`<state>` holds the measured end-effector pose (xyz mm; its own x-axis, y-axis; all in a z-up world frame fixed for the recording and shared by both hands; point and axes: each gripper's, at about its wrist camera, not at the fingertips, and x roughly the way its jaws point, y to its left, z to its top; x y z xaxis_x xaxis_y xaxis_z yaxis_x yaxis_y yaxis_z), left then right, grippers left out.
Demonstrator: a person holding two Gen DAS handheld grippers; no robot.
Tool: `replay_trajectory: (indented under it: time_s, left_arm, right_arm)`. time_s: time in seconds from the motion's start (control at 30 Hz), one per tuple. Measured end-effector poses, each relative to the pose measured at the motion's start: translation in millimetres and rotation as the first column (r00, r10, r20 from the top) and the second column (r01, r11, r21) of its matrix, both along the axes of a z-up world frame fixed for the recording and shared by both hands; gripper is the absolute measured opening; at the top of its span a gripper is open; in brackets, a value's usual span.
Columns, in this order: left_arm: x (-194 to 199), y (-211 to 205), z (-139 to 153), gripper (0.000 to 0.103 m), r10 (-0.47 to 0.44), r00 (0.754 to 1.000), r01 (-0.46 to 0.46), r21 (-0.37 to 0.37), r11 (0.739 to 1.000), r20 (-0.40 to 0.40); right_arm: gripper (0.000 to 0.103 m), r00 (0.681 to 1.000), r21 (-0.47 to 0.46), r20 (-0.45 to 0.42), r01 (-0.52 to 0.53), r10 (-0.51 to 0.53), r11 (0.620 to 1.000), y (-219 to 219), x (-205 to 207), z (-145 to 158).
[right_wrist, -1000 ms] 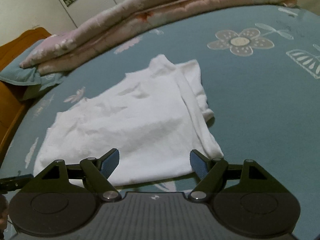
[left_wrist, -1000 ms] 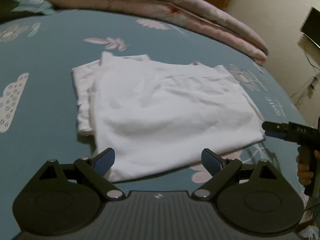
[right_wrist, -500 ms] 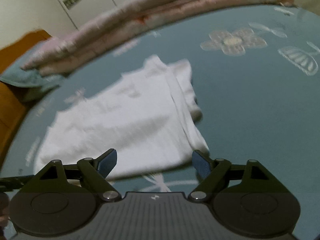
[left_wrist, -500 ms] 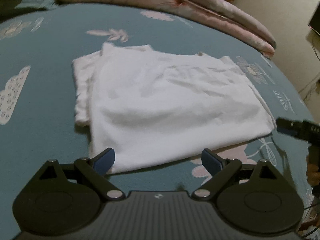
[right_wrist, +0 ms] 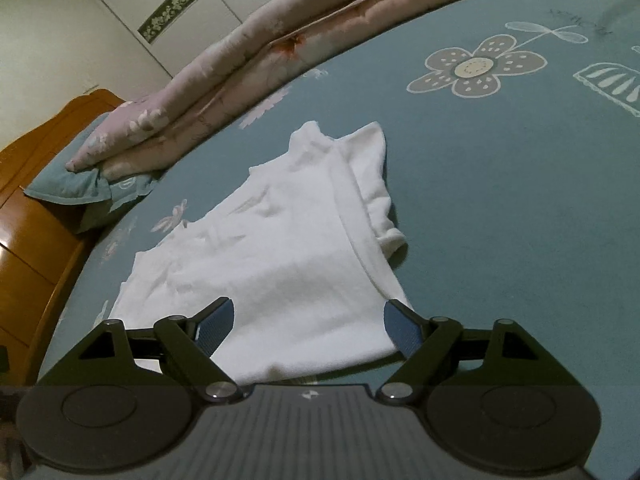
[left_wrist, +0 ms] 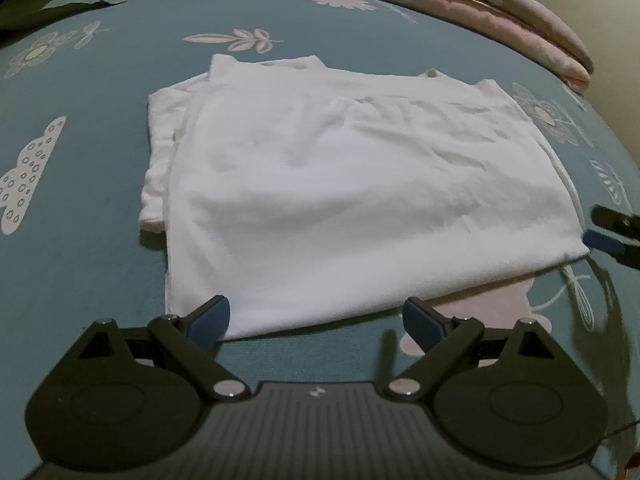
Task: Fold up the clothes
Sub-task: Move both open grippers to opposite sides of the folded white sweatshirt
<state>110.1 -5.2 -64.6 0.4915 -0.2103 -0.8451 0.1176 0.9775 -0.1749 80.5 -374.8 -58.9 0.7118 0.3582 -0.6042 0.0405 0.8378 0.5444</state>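
A white shirt lies partly folded on the teal patterned bedsheet, with a folded sleeve showing along its left side. My left gripper is open just above the shirt's near hem, nothing between its blue pads. In the right wrist view the same shirt spreads away to the upper right, a sleeve folded on its right. My right gripper is open over the near edge of the cloth. The right gripper's tip also shows at the shirt's right corner in the left wrist view.
A rolled pink quilt lies along the far side of the bed, also visible as the quilt in the left view. A teal pillow sits against the wooden headboard. Bare sheet extends to the right.
Both grippers have come closer to the shirt's near edge and lower over it. The right gripper's tip now sits at the shirt's right corner. The shirt itself has not moved.
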Motion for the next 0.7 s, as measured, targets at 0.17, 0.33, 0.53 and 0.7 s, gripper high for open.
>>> replay_trajectory:
  time_s: [0.17,0.33,0.53,0.7]
  left_arm:
    - [-8.5,9.9,16.0,0.093,0.079,0.996,-0.078,-0.033,0.996,0.048]
    - [-20.4,34.2,35.0,0.093,0.17,0.978,-0.16,-0.086,0.983,0.12]
    - [-20.8,72.7,45.6,0.091,0.257,0.959,-0.236,-0.166,0.958,0.121]
    - [2.4,112.3,39.1,0.091,0.278,0.958,-0.251,-0.274,0.928,0.063]
  right_arm:
    - [0.087,0.999,-0.027,0.035,-0.04,0.041,0.999,1.0,-16.0,16.9]
    - [0.091,0.99,-0.044,0.061,-0.127,0.13,0.991,12.9,-27.7,23.1]
    - [0.091,0.963,-0.06,0.028,-0.268,0.27,0.962,51.7,-23.9,18.9]
    - [0.091,0.939,-0.074,-0.009,-0.345,0.345,0.936,82.5,-22.3,14.4]
